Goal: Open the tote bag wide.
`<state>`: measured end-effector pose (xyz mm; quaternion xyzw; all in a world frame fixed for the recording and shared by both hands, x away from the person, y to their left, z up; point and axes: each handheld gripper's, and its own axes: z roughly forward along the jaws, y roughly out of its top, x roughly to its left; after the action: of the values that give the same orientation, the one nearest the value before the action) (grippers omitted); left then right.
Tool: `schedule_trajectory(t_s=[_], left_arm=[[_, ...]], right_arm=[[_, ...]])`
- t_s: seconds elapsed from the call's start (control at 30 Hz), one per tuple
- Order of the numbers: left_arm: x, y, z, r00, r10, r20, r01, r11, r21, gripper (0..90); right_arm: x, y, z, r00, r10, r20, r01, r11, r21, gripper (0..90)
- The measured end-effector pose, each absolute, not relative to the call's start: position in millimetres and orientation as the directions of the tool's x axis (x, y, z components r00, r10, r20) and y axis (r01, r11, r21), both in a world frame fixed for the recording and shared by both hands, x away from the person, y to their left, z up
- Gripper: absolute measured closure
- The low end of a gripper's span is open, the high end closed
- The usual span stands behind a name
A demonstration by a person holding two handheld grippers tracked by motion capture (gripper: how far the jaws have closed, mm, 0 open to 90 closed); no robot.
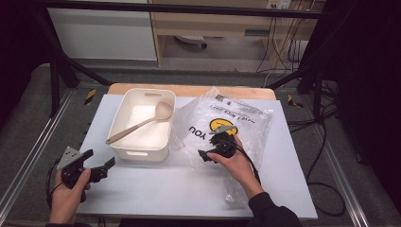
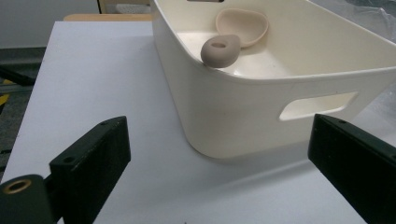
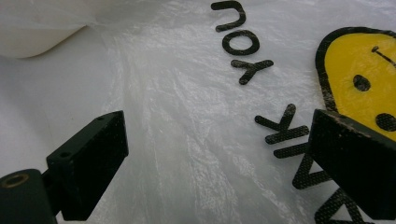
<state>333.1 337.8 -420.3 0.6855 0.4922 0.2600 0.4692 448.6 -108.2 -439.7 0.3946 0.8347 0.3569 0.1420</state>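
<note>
- The right claw (image 1: 206, 154) hovers over the clear plastic bag (image 1: 246, 118), jaws spread wide with only film between them — likely lined up to pinch the bag's near left part.
- The bag lies flat on the table (image 1: 156, 189), right of the white bin (image 1: 124, 147), touching its side.
- The left claw (image 1: 105, 166), also wide and empty, waits near the bin's near left corner, facing it.
- A ladle (image 1: 137, 125) rests slanted in the bin, handle propped on the near rim.
</note>
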Motion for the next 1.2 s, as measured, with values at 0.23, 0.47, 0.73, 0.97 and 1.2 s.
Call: schedule_trajectory(t_s=[0.23,0.47,0.73,0.97,1.2], left_arm=[[334,338,-422,0.372,0.922,-0.110,0.442,-0.072,0.894,5.4],[334,338,-422,0.373,0.921,-0.110,0.443,-0.072,0.894,5.4],[334,338,-422,0.373,0.921,-0.111,0.443,-0.072,0.893,5.4],[334,337,-422,0.374,0.921,-0.108,0.446,-0.077,0.892,5.4],[334,337,-423,0.375,0.921,-0.106,0.450,-0.081,0.889,5.4]], right_arm=[[451,-105,-446,-0.652,0.757,0.045,0.566,0.447,0.693,5.9],[452,-102,-454,-0.652,0.757,0.043,0.587,0.468,0.660,4.9],[450,-101,-456,-0.658,0.753,0.001,0.563,0.491,0.665,6.6],[451,-109,-455,-0.644,0.765,0.007,0.560,0.465,0.686,21.4],[455,-117,-453,-0.620,0.785,0.019,0.566,0.430,0.703,40.5]])
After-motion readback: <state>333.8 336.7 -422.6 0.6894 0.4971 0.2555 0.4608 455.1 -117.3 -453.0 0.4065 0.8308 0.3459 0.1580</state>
